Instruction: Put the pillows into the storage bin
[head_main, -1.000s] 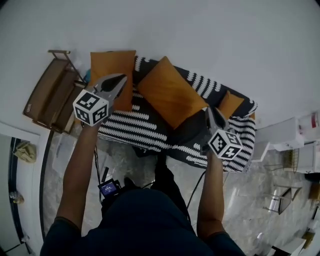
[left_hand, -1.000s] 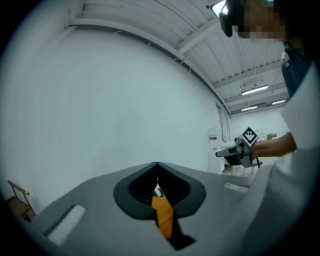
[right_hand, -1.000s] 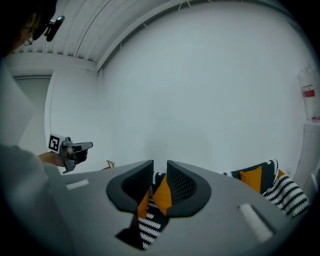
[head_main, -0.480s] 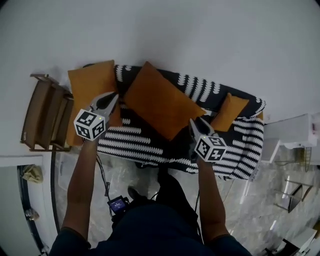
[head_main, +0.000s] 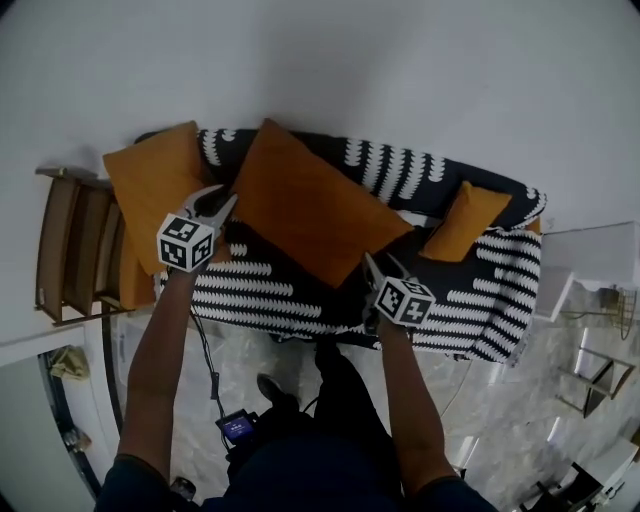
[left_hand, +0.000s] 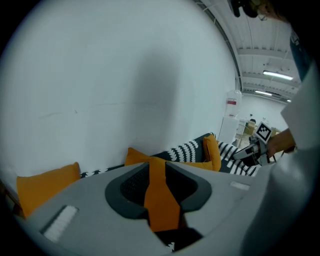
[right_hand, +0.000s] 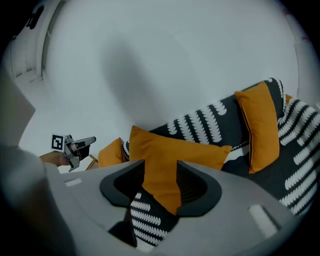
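I have the sofa (head_main: 270, 285) at twelve o'clock, backed against the wall (head_main: 400, 60). On it the big pillow (head_main: 305, 205) lies mid-seat, a second pillow (head_main: 150, 190) at its nine o'clock and a small pillow (head_main: 465, 222) at its three o'clock. A wooden rack (head_main: 75, 245) stands beside the sofa's nine o'clock end.

large pillow (head_main: 305, 210) across sofa (head_main: 480, 300), wall (head_main: 400, 70) behind
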